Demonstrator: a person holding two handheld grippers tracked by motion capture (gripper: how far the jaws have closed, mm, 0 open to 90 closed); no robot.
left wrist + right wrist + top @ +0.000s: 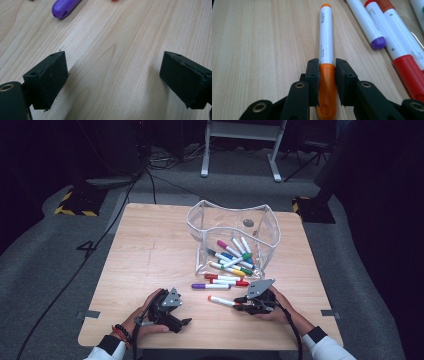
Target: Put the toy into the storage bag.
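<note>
An orange-capped white marker [220, 301] lies on the wooden table [150, 255] near the front edge. My right gripper [240, 304] is shut on its orange cap; in the right gripper view both pads press the cap of the marker [326, 37], with the gripper [327, 67] low over the wood. My left gripper [181, 312] rests at the front left, held in a hand. Its jaws stand wide apart over bare wood in the left gripper view, the gripper [113, 75] holding nothing. A purple-capped marker [210, 286] lies just beyond, its cap [63, 7] at the top.
A clear plastic pouch [232, 227] stands open at the table's back right with several coloured markers inside. Two red-capped markers [227, 281] lie in front of it beside the purple marker [367, 25]. Grey floor, cables and stands surround the table.
</note>
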